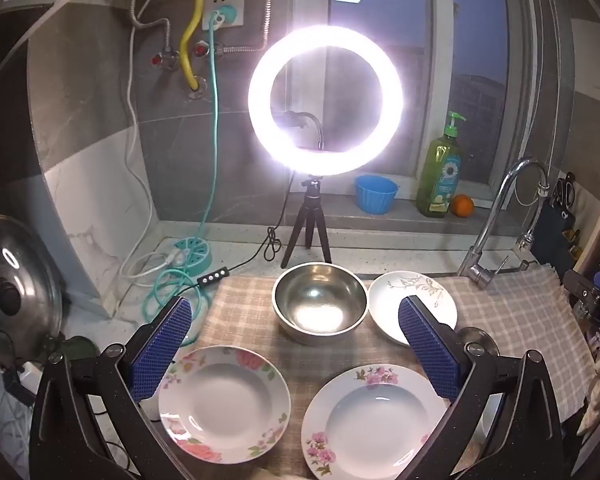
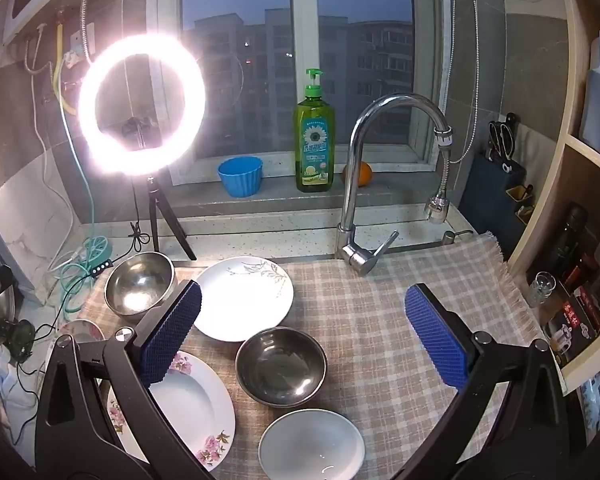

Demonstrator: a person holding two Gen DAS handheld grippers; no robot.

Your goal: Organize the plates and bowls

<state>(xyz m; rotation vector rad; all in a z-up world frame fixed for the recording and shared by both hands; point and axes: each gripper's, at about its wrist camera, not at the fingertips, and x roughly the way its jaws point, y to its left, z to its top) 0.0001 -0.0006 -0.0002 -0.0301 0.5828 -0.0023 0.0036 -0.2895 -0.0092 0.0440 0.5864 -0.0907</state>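
Observation:
On the checked cloth lie a large steel bowl, a white leaf-print plate, a red-flowered plate and a pink-flowered plate. My left gripper is open and empty above these. The right wrist view shows the large steel bowl, the leaf-print plate, the pink-flowered plate, a smaller steel bowl and a plain white bowl. My right gripper is open and empty above the small steel bowl.
A lit ring light on a tripod stands behind the bowls. A faucet rises at the cloth's far edge. A soap bottle, blue cup and orange sit on the sill. A pot lid is at left, shelves at right.

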